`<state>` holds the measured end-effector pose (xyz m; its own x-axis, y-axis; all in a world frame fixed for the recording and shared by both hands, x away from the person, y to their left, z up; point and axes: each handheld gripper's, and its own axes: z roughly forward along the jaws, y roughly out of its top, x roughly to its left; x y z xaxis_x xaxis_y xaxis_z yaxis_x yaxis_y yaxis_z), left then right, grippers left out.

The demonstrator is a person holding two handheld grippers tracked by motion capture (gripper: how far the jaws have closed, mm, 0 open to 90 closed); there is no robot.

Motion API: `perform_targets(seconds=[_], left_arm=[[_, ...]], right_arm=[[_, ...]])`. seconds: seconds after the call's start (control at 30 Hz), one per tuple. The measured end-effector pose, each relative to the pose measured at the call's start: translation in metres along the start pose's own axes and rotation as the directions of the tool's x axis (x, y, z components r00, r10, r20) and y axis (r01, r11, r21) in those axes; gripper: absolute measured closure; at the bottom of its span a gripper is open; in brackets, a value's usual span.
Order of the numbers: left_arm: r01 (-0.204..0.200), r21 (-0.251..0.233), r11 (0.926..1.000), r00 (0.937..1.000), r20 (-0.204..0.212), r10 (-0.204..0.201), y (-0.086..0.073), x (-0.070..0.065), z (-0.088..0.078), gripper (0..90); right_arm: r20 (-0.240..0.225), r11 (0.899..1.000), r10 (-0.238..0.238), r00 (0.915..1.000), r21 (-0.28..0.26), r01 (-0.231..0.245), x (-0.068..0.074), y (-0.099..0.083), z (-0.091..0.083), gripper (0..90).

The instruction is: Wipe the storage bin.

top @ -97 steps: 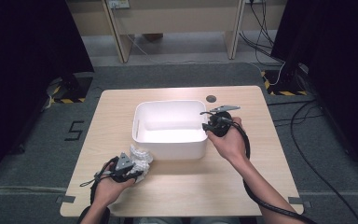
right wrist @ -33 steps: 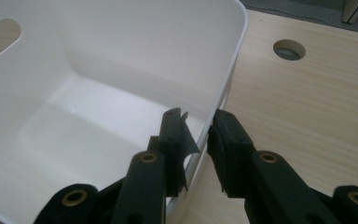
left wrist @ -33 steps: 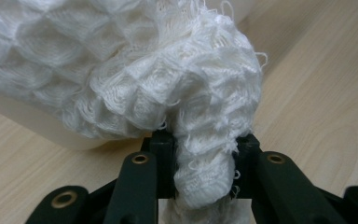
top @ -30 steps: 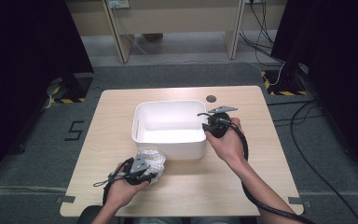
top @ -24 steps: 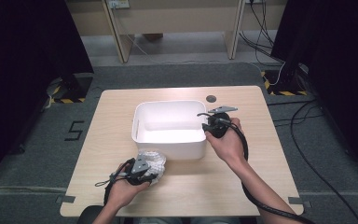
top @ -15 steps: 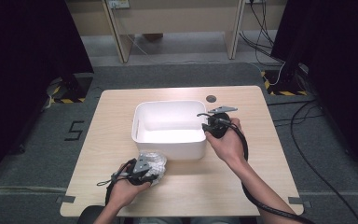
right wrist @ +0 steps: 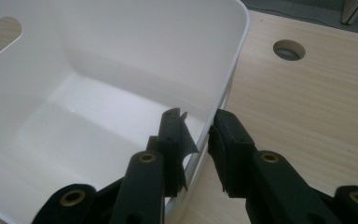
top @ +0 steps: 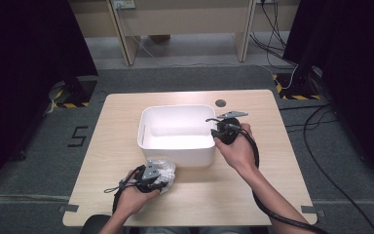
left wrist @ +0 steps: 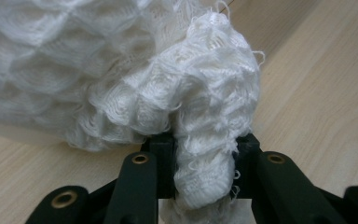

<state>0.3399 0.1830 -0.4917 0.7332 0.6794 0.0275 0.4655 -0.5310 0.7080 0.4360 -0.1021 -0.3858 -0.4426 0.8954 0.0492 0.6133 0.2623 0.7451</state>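
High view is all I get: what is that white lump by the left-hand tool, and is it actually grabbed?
Observer: Yes. The left gripper view shows the left gripper shut on a fold of a white cloth with a knitted honeycomb weave.
Operator: And the other tool, at the white tub?
Observer: The right gripper straddles one side wall of the tub, one jaw inside and one outside. Whether they squeeze it I cannot tell.
Operator: Anything odd up close?
Observer: The black pad on the inside jaw is peeling at its edge.
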Motion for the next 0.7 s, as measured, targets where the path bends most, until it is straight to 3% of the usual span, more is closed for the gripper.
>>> perform_targets(seconds=[0.4, 0.7], left_arm=[[-0.019, 0.0, 0.9998, 0.9997, 0.014, 0.019, 0.007, -0.007, 0.005, 69.1], [-0.032, -0.036, 0.9989, 0.9995, 0.001, 0.032, 0.013, -0.01, -0.008, 69.2]], right_arm=[[0.001, 1.0, 0.0, 1.0, -0.001, 0.0, 0.0, 0.0, 0.0, 73.8], [0.002, 1.0, 0.0, 1.0, 0.0, 0.0, 0.0, 0.0, 0.0, 73.7]])
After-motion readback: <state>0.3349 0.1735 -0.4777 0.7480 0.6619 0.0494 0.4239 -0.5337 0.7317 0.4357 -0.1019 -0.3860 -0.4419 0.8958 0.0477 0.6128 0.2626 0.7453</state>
